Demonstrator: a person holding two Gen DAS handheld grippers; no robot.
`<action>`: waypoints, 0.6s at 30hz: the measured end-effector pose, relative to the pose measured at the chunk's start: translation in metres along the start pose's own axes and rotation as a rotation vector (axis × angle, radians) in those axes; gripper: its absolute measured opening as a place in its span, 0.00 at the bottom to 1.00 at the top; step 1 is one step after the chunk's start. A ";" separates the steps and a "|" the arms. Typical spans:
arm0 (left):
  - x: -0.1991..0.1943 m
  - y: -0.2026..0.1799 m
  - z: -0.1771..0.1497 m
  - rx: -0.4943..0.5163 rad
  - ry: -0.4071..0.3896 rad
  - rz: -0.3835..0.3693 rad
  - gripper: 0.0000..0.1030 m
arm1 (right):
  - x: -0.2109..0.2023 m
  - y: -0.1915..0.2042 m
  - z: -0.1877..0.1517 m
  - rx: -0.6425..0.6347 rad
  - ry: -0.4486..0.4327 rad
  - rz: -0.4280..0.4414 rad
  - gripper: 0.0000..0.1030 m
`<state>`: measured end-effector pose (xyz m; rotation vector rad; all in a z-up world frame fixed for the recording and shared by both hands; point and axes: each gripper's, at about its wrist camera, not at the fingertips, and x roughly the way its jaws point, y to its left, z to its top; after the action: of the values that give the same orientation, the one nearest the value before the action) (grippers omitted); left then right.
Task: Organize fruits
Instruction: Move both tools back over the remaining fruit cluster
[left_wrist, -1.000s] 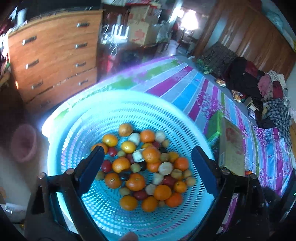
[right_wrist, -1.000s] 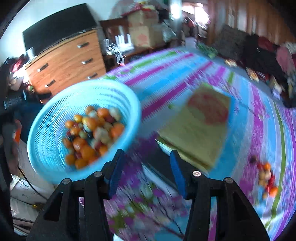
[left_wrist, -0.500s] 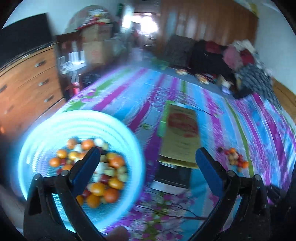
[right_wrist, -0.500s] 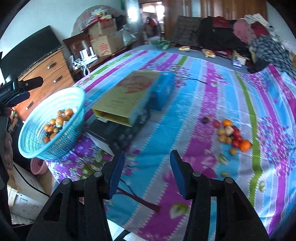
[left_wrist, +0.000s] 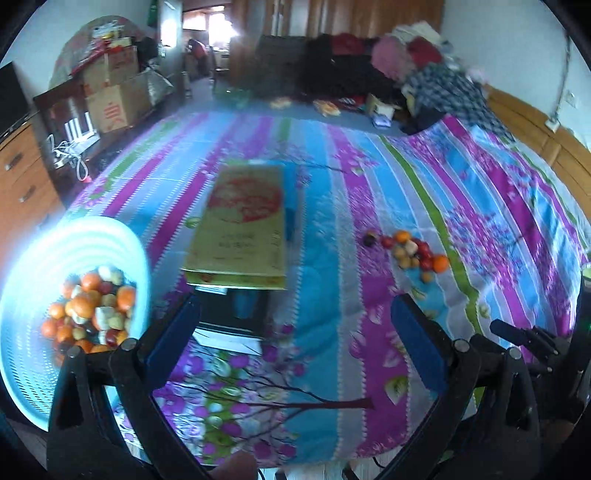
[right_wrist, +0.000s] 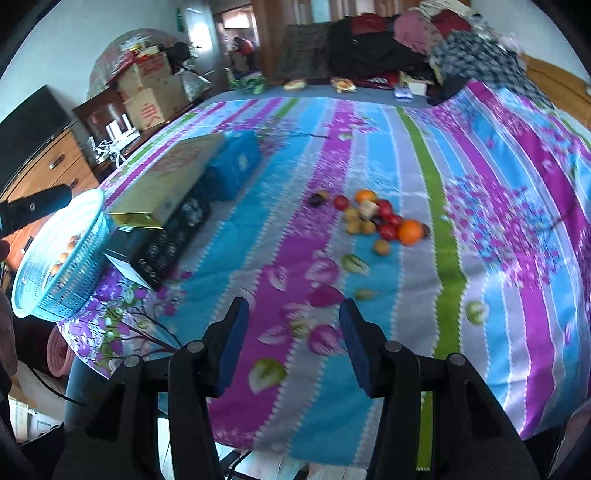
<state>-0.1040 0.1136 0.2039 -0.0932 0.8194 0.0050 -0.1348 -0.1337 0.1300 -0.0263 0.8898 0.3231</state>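
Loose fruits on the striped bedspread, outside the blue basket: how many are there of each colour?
Round orange fruits: 2
Round red fruits: 4
Small tan-brown fruits: 4
Pale cream fruit: 1
Dark purple fruit: 1
Total: 12, as far as the blur allows.

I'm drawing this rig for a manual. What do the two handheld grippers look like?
Both look alike. The left gripper and right gripper each have a matte black, angular plastic frame that splits into two arms, with round silver bolt heads at the pivots. Each of the fingers carries a flat dark blue pad on its inner face. No cables or markings show, and no sleeve is visible.
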 end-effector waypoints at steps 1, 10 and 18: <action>0.001 -0.006 -0.002 0.013 0.009 -0.007 1.00 | -0.001 -0.006 -0.003 0.017 0.002 0.001 0.53; -0.003 -0.051 -0.012 0.128 0.019 0.014 1.00 | -0.023 -0.017 -0.015 0.037 -0.051 -0.011 0.53; -0.020 -0.072 -0.011 0.209 -0.088 0.124 1.00 | -0.026 -0.025 -0.024 0.061 -0.052 0.000 0.53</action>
<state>-0.1231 0.0420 0.2167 0.1543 0.7324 0.0395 -0.1611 -0.1679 0.1317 0.0382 0.8472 0.2959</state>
